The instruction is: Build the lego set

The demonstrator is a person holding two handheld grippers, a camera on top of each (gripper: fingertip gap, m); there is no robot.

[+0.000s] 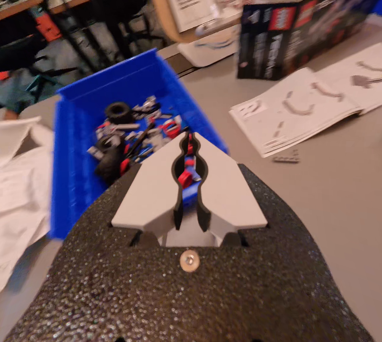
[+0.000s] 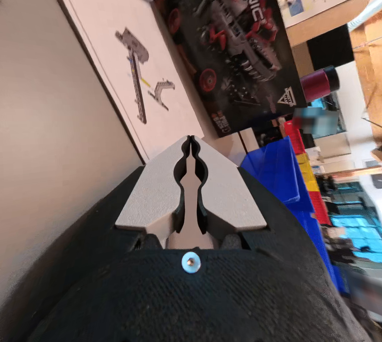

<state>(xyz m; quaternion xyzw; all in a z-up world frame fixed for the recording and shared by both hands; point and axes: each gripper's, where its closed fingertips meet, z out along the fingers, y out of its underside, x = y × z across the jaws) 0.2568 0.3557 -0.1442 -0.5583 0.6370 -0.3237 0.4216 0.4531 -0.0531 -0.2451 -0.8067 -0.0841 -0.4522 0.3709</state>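
Observation:
My left gripper [image 1: 190, 135] is shut and hangs over the near right corner of a blue bin [image 1: 115, 88]. The bin holds several loose lego parts: black tyres [image 1: 117, 112], red wheel hubs [image 1: 171, 128], grey and blue pieces. Red and blue parts show through the gap between the fingers; I cannot tell if any is pinched. My right gripper [image 2: 190, 137] is shut and empty, rolled on its side, and points across the open instruction booklet [image 2: 103, 42]. The booklet [image 1: 299, 113] also shows in the left wrist view.
The black lego box [image 1: 289, 32] stands behind the booklet and shows in the right wrist view [image 2: 227, 53] with the blue bin [image 2: 275, 166]. A small dark grey piece [image 1: 286, 158] lies by the booklet. White paper [image 1: 20, 166] lies left of the bin. A maroon bottle [image 2: 318, 86] stands beyond the box. The left gripper's tips are roughly 50 cm from the right gripper's. It is some 35 cm from my right tips to the maroon bottle [image 2: 318, 86].

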